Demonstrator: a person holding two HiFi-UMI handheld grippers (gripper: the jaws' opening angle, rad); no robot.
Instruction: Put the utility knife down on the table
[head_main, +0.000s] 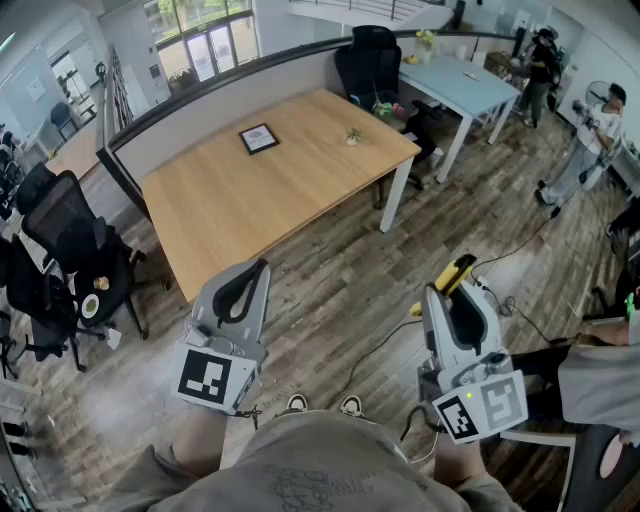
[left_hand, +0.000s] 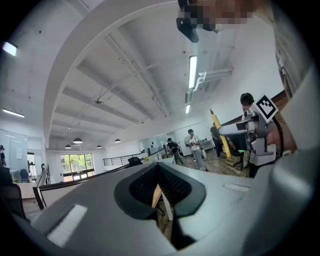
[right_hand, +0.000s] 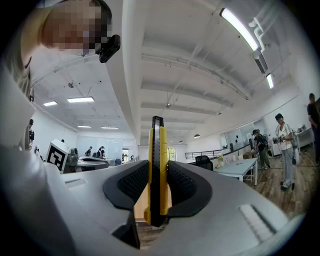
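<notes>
A yellow and black utility knife (head_main: 452, 274) stands upright between the pads of my right gripper (head_main: 446, 293), which is shut on it. In the right gripper view the utility knife (right_hand: 156, 170) fills the gap of the right gripper (right_hand: 157, 189) and sticks up above the jaws. My left gripper (head_main: 252, 274) is shut with nothing in it; in its own view the left gripper (left_hand: 161, 192) shows only a thin slit, and the knife (left_hand: 220, 131) shows at the right. Both grippers hang over the wooden floor, short of the wooden table (head_main: 230, 205).
On the table lie a dark framed tablet (head_main: 258, 138) and a small object (head_main: 353, 135). Black office chairs (head_main: 62, 245) stand at the left, one (head_main: 368, 60) behind the table. A pale blue table (head_main: 465, 85) and people (head_main: 590, 135) are at the far right. A cable (head_main: 375, 350) runs on the floor.
</notes>
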